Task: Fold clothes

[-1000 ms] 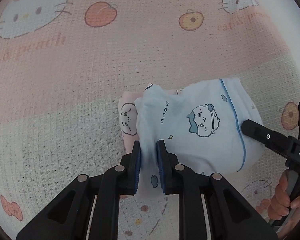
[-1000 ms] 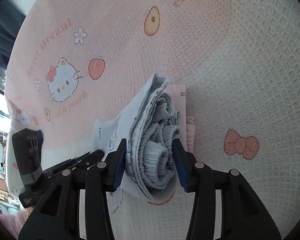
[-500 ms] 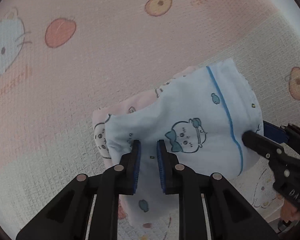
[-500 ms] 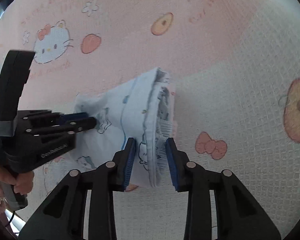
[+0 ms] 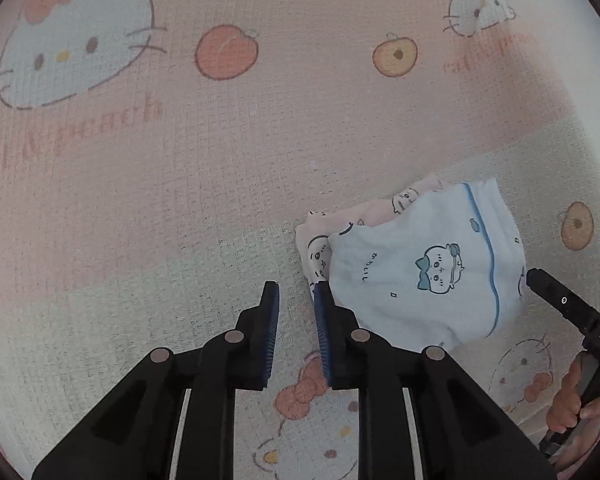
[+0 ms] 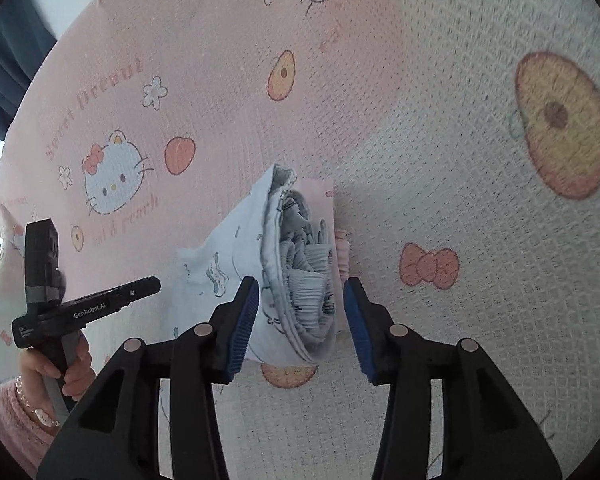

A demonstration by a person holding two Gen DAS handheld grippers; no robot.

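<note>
Both grippers have just let go: the left gripper [image 5: 296,308], which a second ago pinched the edge of the folded pale-blue cotton garment with a cartoon print [image 5: 424,272], now has its jaws slightly apart over bare cloth just left of it, and the right gripper [image 6: 300,312] has its jaws spread wide around the bundle's gathered grey waistband end without squeezing. The garment lies on a folded pink piece [image 5: 320,240] on the pink-and-cream character-print bedsheet [image 5: 180,200], so this fold looks finished. The pink piece is mostly hidden underneath
</note>
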